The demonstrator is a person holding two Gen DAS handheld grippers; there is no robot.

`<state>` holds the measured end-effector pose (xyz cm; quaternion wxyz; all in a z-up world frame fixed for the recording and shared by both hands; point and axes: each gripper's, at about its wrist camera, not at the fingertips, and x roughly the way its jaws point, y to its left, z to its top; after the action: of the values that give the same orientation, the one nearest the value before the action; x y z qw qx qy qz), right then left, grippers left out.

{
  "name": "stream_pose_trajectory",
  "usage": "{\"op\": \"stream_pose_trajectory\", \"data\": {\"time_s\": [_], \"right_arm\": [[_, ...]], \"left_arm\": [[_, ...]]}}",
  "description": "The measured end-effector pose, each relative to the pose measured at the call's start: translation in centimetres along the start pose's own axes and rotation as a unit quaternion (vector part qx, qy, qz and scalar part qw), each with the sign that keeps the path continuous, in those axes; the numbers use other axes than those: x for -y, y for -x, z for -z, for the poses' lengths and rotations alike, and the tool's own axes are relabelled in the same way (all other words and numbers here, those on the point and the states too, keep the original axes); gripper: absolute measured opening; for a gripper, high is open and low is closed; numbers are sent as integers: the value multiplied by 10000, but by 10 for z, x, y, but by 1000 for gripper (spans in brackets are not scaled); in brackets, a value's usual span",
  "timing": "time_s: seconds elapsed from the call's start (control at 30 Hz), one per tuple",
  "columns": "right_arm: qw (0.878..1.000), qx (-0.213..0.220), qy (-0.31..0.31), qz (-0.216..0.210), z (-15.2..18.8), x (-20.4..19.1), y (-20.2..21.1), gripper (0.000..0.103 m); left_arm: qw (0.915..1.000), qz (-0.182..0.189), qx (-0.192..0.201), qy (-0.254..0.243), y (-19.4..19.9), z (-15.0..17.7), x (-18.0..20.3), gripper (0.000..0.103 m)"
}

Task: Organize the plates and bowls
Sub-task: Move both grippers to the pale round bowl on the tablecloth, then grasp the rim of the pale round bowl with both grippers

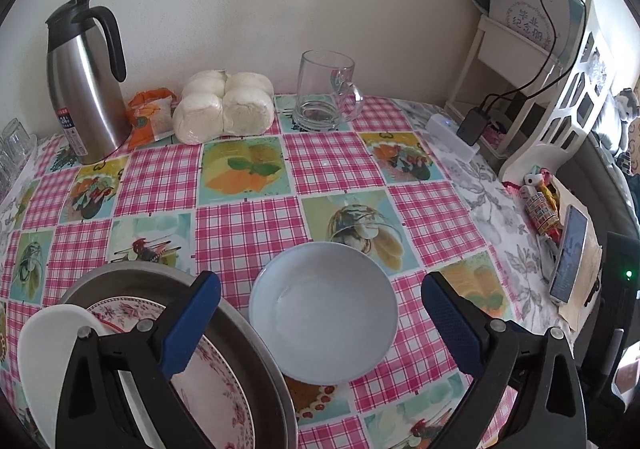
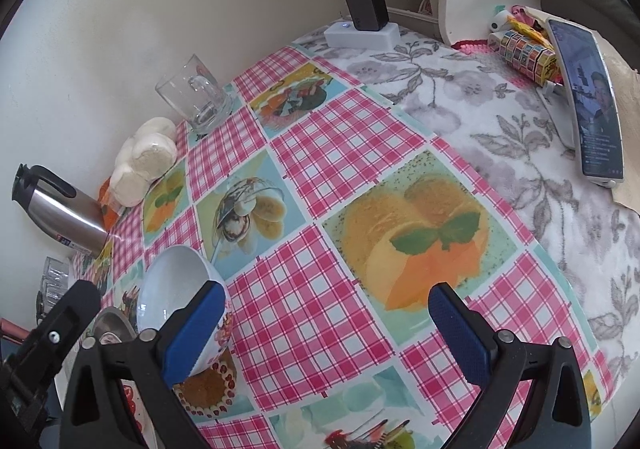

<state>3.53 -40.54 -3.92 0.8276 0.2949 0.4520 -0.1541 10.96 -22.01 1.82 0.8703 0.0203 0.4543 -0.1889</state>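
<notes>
A pale blue bowl (image 1: pixel 324 313) stands upright on the checked tablecloth, between the tips of my open left gripper (image 1: pixel 320 323), which hovers just above and short of it. To its left a steel basin (image 1: pixel 256 361) holds a floral plate (image 1: pixel 216 381) and a white plate (image 1: pixel 48 349). In the right wrist view the same bowl (image 2: pixel 172 289) sits at the lower left behind my left fingertip (image 2: pixel 196 333). My right gripper (image 2: pixel 326 333) is open and empty above the cloth. The left gripper's black body (image 2: pixel 52 333) shows at the far left.
Along the wall stand a steel thermos jug (image 1: pixel 86 81), a bag of steamed buns (image 1: pixel 224 107) and a glass mug (image 1: pixel 326 93). A power strip with charger (image 1: pixel 460 133), a white shelf (image 1: pixel 560 97), a phone on a stand (image 1: pixel 568 253) and snacks sit at the right.
</notes>
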Motion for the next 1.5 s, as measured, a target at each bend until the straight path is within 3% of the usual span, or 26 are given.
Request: {"op": "stream_pose_trajectory", "data": {"time_s": [0.47, 0.87, 1.07, 1.23, 1.5], "right_arm": [[9986, -256, 440, -148, 9, -26, -18, 93], [9958, -557, 632, -346, 20, -41, -38, 76], [9942, -603, 647, -620, 25, -49, -42, 52], [9914, -639, 654, -941, 27, -56, -43, 22], [9937, -493, 635, -786, 24, -53, -39, 7]], "left_arm": [[9999, -37, 4, -94, -15, -2, -6, 98], [9999, 90, -16, -127, -19, -2, -8, 95], [9998, 153, -17, -113, -20, -3, -9, 95], [9998, 161, -32, -120, -20, -3, -9, 95], [9996, 200, -97, -166, -22, -1, -7, 95]]}}
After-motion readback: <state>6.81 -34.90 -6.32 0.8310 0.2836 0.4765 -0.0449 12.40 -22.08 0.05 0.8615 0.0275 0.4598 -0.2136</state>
